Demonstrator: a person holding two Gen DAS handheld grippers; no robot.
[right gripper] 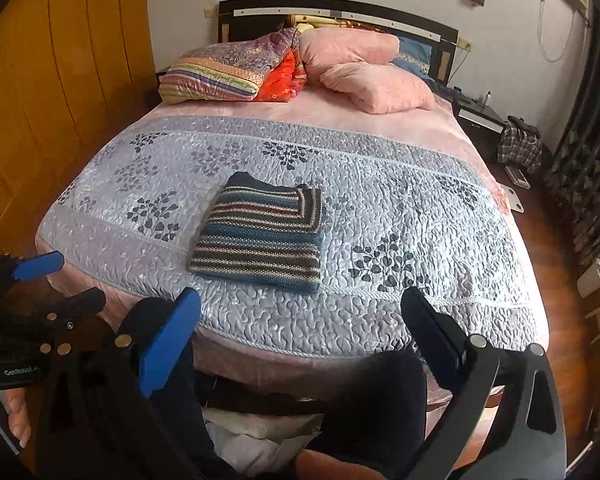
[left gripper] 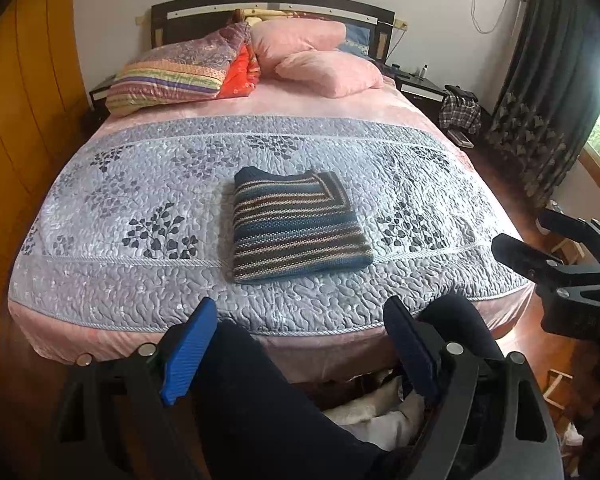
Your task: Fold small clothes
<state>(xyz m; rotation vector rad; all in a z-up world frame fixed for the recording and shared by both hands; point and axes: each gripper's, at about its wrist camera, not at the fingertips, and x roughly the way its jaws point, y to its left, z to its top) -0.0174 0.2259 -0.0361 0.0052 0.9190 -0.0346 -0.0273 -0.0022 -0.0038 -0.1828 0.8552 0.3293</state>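
While both tools hang back off the bed's foot, the left gripper (left gripper: 300, 344) gapes wide and empty — the folded striped knit sweater (left gripper: 298, 226) lies straight ahead on the grey quilted bedspread (left gripper: 140, 168), long axis running away; the right gripper (right gripper: 300, 344), equally wide, sees it ahead-left, neither clearly nearer.

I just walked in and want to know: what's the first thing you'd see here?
A striped sweater, folded into a neat square, lies in the middle of the grey quilt near the foot of the bed. Behind it, pink pillows pile at the headboard. Up close, the left gripper and right gripper hang open, off the bed's edge.
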